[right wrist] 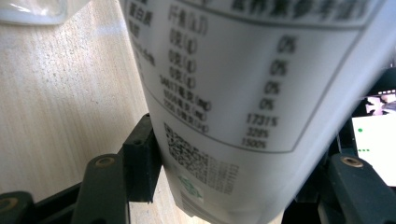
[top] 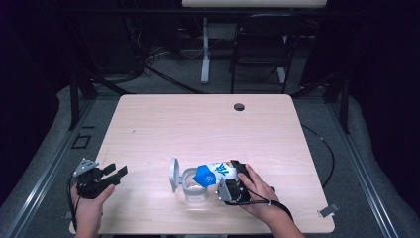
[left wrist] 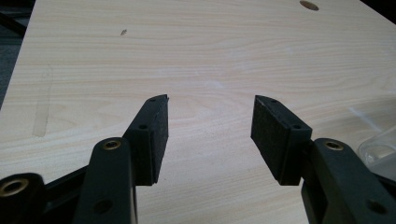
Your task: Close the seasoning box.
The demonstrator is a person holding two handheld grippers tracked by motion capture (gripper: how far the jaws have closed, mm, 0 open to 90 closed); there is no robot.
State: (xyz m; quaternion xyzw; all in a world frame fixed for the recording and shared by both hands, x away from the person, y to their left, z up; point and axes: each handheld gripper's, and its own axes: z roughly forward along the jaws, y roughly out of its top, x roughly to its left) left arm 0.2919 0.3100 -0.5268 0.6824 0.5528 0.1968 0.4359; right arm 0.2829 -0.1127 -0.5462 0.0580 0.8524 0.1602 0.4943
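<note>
- My left gripper (left wrist: 209, 140) sits low at the table's near left, jaws spread, nothing between them.
- My right gripper (top: 233, 181) is clamped, apparently on both sides, around the packet (right wrist: 243, 93), tilted leftward.

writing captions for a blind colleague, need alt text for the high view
A person's right tongs grip a white and blue pouch, tilted over a clear glass jar whose hinged lid stands open, near the front of a light wooden table. The left tongs are open with nothing in them at the front left corner.
</note>
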